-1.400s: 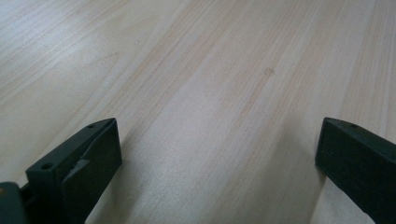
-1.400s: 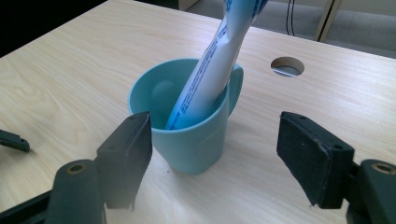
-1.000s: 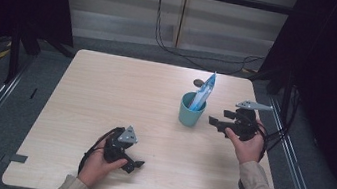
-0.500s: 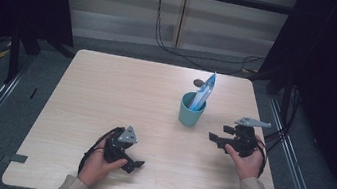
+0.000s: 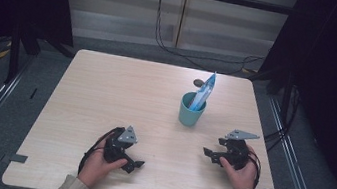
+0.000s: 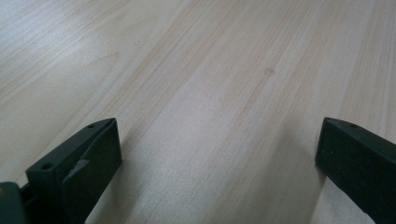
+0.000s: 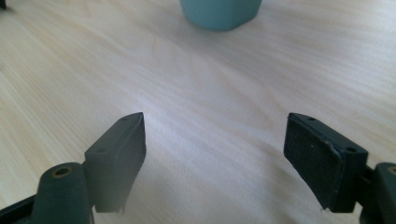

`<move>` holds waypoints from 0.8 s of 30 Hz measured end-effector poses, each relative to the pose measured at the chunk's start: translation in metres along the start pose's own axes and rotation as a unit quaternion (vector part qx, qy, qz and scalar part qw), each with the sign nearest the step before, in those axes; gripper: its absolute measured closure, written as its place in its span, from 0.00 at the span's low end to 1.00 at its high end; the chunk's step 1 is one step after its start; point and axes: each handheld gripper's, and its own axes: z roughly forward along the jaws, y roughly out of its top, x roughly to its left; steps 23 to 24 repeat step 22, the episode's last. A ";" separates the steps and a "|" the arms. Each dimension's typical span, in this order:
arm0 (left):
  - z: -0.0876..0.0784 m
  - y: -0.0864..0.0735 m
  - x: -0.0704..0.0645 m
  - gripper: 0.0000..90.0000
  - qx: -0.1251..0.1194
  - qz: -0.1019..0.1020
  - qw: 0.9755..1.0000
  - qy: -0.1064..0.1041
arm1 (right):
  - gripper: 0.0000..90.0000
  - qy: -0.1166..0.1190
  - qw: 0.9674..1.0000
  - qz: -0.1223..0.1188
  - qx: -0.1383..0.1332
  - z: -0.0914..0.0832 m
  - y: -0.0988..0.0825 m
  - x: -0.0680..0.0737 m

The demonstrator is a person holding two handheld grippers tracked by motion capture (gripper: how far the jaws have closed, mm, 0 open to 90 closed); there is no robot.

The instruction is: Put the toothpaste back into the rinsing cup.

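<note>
A teal cup [image 5: 191,113] stands right of the table's middle, with a blue-and-white packet [image 5: 205,89] upright in it. My right gripper [image 5: 211,155] rests low over the table in front of the cup and to its right, pointing left. Its jaws are open and have just been opening, with nothing between them. In the right gripper view, the right gripper [image 7: 215,140] faces bare wood, with the cup's base [image 7: 220,13] at the top edge. My left gripper [image 5: 132,163] sits at the front left, open; in its own view, the left gripper [image 6: 217,154] has only wood between its jaws.
The light wooden table [image 5: 106,90] is bare on its left half. A small dark object [image 5: 199,83] lies just behind the cup. Cables [image 5: 173,49] run across the floor beyond the far edge. Dark frames stand at both sides.
My right hand has come down and back toward the person, from beside the cup to low over the table's front right. The left hand has not moved.
</note>
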 end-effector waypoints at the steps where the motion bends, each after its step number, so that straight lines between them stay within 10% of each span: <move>1: 0.000 0.000 0.000 0.00 0.000 0.000 1.000 0.000 | 0.23 0.000 1.000 0.000 0.000 0.000 0.000 0.000; 10: 0.000 0.000 0.000 0.00 0.002 0.004 1.000 0.000 | 0.17 0.001 0.999 -0.039 0.024 0.008 -0.011 0.007; 24: 0.000 0.000 0.000 0.00 0.000 0.001 1.000 0.000 | 0.14 -0.003 0.999 -0.038 0.013 0.010 -0.014 0.007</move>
